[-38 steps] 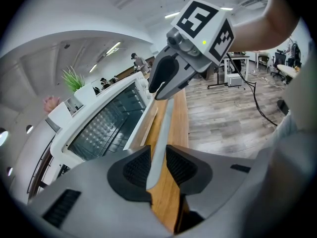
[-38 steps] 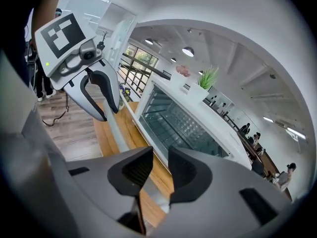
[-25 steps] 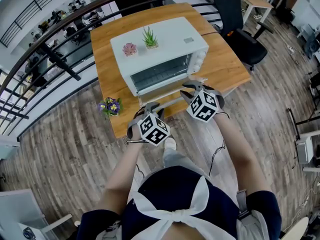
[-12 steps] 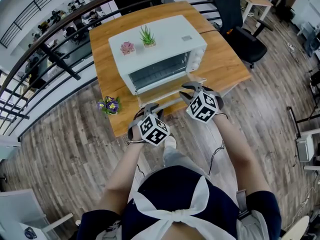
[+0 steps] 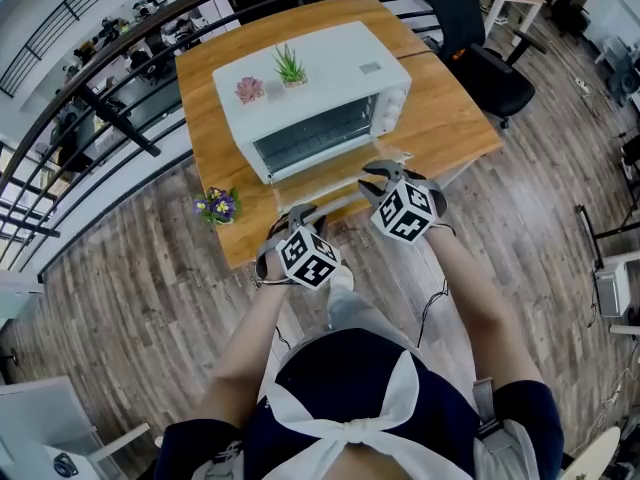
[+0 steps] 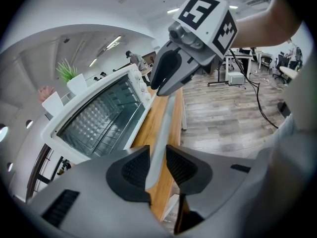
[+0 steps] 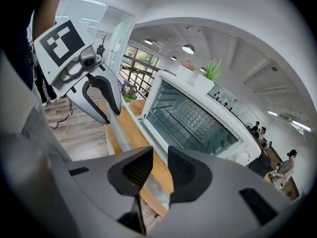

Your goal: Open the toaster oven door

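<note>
Head view shows us standing at the wooden table with the white toaster oven on it, its door already swung down and reaching out over the table's near edge towards us. We hold the door's handle, a grey bar along the door's free edge, at both ends. The left gripper has its jaws clamped on the bar near one end, and the left gripper view shows the bar running out from between the pads. The right gripper is clamped the same way near the other end, and its own view looks into the bare oven cavity.

We judge the opening step nearly finished. What remains is to let the door settle at its stop, then part both sets of jaws evenly and draw back without lifting the bar.
</note>
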`<state>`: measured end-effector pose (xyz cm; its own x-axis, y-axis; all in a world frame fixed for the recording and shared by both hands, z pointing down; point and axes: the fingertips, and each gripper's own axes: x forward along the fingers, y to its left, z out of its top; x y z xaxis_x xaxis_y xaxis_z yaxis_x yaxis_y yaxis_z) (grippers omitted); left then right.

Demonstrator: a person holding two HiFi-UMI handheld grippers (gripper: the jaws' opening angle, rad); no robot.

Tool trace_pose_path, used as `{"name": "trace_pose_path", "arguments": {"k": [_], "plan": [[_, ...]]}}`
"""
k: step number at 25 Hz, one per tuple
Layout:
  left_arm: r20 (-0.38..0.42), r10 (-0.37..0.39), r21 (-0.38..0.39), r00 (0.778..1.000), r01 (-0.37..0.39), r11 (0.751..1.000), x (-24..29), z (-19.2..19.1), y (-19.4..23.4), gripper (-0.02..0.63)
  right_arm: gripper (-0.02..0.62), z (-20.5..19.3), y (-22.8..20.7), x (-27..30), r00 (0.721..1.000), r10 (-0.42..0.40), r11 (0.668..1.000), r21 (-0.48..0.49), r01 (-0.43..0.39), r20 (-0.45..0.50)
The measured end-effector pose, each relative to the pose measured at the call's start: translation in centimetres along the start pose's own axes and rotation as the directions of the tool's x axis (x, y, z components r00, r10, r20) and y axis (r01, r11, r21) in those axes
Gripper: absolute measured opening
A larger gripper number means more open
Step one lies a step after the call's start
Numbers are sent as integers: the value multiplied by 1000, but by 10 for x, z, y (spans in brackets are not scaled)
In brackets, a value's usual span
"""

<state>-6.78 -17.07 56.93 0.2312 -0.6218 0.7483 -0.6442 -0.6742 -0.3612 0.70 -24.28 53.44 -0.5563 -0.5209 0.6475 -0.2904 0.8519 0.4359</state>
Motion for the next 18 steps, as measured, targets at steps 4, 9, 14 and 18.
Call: {"name": "trace_pose_path", "arguments": {"k": [4,9,14,18], "plan": [[-1,-3,2,1000,3,1000,1,-2,-4,109,98,-2,3,0,1000,-1,1000,4,1,-4],[6,4,5,1000,-4,1000,2,-4,-7,109,98,-5,6,0,1000,-1,1000,7,1,-12],[11,14,-5,1000,-14,1000,1,-4,-6,109,99,-5,6,1,1000,-6,1000,12,6,-11],[18,32,-19,999,-31,999,-4,-3,-5,109,100,-5,6,0,1000,-8,1000,17,8,-8]]}}
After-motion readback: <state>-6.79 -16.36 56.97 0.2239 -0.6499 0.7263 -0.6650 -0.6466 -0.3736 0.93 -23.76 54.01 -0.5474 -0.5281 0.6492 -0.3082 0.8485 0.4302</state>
